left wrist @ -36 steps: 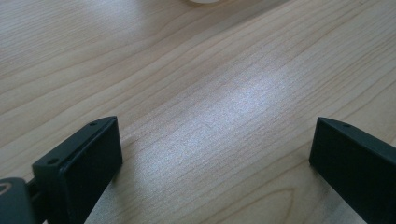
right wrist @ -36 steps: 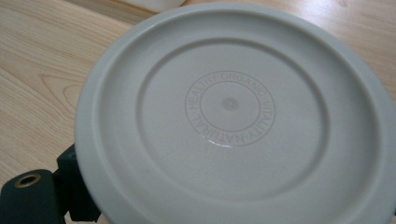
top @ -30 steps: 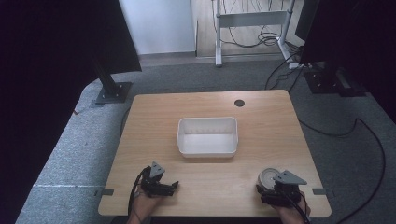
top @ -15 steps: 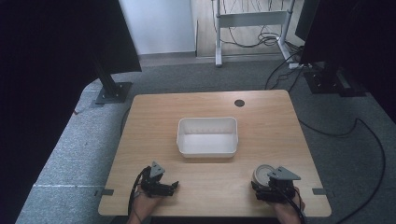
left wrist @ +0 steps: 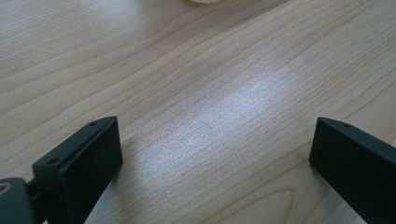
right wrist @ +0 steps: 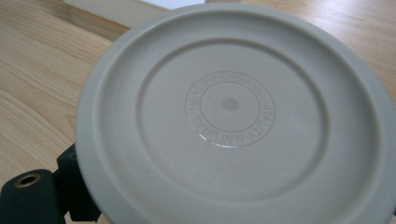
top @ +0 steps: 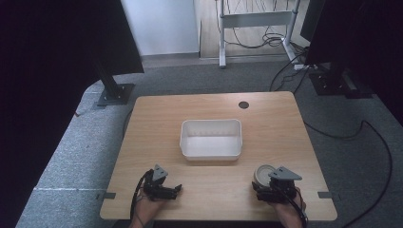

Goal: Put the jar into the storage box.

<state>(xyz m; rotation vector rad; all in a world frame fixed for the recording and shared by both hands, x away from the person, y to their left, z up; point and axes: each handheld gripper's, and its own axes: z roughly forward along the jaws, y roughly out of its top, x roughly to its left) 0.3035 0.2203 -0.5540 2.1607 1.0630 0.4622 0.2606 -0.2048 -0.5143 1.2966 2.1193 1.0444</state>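
A round beige bowl (top: 263,174) is near the table's front right corner, tipped so that its stamped underside (right wrist: 229,105) faces the right gripper view. My right gripper (top: 260,184) is shut on it; one black finger (right wrist: 77,186) peeks out under the rim at lower left. An empty white rectangular tub (top: 209,153) stands in the middle of the wooden table (top: 152,128), and its edge (right wrist: 116,11) lies just beyond the bowl. Near the front left edge my left gripper (top: 177,191) is open, with bare wood between its fingertips (left wrist: 215,158).
A dark round grommet hole (top: 244,104) sits near the table's far edge. On the carpet beyond the table are a black stand base (top: 115,93) at far left, another (top: 332,80) at far right, and cables (top: 375,137) along the right side.
My right gripper and the bowl have shifted a little to the left and away from the front edge. The left gripper and the tub have not moved.
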